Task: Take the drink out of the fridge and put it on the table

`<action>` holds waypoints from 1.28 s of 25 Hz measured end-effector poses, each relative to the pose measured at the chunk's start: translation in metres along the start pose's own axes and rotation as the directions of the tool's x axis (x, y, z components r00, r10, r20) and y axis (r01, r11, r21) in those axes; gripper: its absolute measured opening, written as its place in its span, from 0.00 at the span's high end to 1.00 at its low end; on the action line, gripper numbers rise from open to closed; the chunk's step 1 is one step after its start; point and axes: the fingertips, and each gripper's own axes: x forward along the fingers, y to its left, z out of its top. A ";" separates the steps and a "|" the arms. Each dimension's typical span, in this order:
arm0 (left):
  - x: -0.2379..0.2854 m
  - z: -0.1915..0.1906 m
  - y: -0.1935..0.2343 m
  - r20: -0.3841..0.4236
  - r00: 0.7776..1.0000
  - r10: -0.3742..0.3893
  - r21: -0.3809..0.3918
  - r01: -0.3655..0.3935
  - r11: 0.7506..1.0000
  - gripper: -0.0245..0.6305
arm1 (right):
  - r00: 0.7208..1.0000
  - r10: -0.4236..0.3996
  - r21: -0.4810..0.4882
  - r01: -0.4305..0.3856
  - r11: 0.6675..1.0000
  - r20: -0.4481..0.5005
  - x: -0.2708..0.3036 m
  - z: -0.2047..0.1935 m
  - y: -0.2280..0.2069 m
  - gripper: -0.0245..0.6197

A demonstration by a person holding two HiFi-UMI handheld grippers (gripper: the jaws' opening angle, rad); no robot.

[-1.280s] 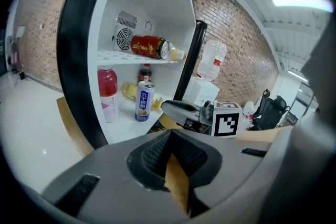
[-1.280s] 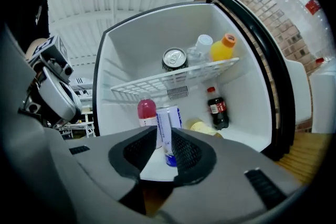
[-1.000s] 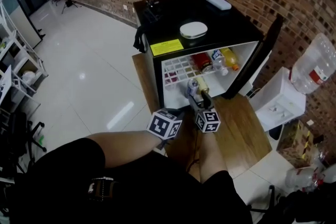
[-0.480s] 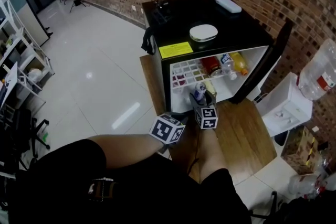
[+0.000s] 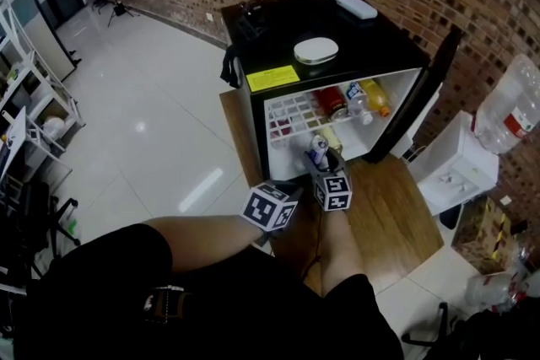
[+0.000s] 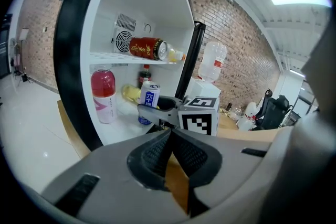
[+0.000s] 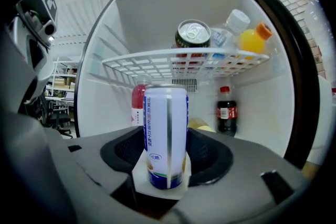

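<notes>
Can (image 7: 166,134) stands upright on the fridge (image 5: 278,21) floor, between the right tool (image 7: 167,157) jaws, which are closing against its sides. A cola bottle (image 7: 227,105) stands behind and a wire shelf (image 7: 157,63) hangs overhead. The left tool (image 6: 170,157) is pinched shut and empty.

Your bare left forearm (image 5: 202,236) and right forearm (image 5: 337,244) both stretch forward and close together, the left gripper (image 6: 170,136) just beside the right one and slightly behind it. Your left gripper is level, its fingers (image 6: 152,157) pressed together with nothing between them. Your right gripper (image 7: 167,157) reaches a little further ahead, held level, and its fingers (image 7: 123,152) are closing on the upright can (image 7: 166,123), with the pads against its sides.
</notes>
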 end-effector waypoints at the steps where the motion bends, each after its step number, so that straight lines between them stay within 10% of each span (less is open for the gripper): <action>1: 0.001 0.001 -0.004 -0.001 1.000 -0.007 0.002 0.007 1.000 0.97 | 1.000 -0.002 -0.002 0.002 1.000 0.010 -0.008 0.005 0.000 0.57; 8: 0.013 0.003 -0.051 -0.020 0.994 -0.110 0.084 0.111 0.990 0.97 | 0.997 -0.080 -0.020 0.080 0.997 0.005 -0.091 0.014 -0.015 0.57; 14: 0.023 -0.002 -0.117 -0.055 0.960 -0.276 0.244 0.281 0.928 0.97 | 0.969 -0.243 0.000 0.244 0.970 -0.038 -0.192 -0.005 -0.041 0.57; 26: 0.026 -0.047 -0.226 -0.193 0.818 -0.542 0.418 0.568 0.709 0.97 | 0.850 -0.504 0.101 0.520 0.848 -0.152 -0.345 -0.101 -0.041 0.57; 32: 0.033 -0.066 -0.230 -0.259 0.791 -0.555 0.502 0.601 0.622 0.97 | 0.826 -0.552 0.096 0.563 0.821 -0.119 -0.369 -0.125 -0.023 0.57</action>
